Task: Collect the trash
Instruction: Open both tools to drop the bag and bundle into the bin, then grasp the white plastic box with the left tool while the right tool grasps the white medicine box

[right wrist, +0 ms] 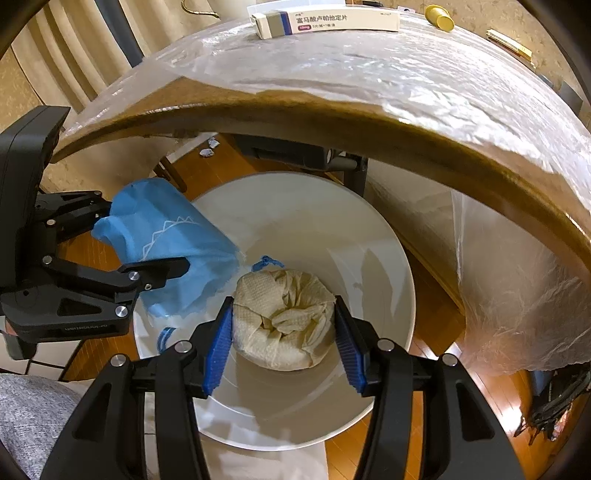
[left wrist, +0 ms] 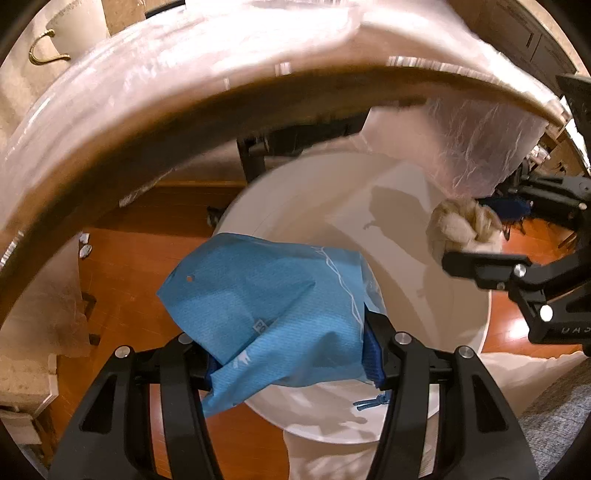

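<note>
A white round trash bin (left wrist: 424, 229) (right wrist: 376, 236) stands on the wooden floor below the table edge. My left gripper (left wrist: 291, 354) is shut on a crumpled blue wrapper (left wrist: 266, 306) and holds it over the bin's left rim; the wrapper also shows in the right wrist view (right wrist: 162, 236). My right gripper (right wrist: 283, 332) is shut on a crumpled beige paper towel wad (right wrist: 284, 317) and holds it above the bin's opening. The wad also shows in the left wrist view (left wrist: 461, 229), with the right gripper (left wrist: 480, 254) at the bin's right side.
A table covered in clear plastic (right wrist: 369, 81) overhangs the bin. On it lie a white medicine box (right wrist: 325, 22) and a yellow cap (right wrist: 439, 16). Small scraps (left wrist: 84, 248) lie on the wooden floor. A grey rug (right wrist: 29, 413) is near the bin.
</note>
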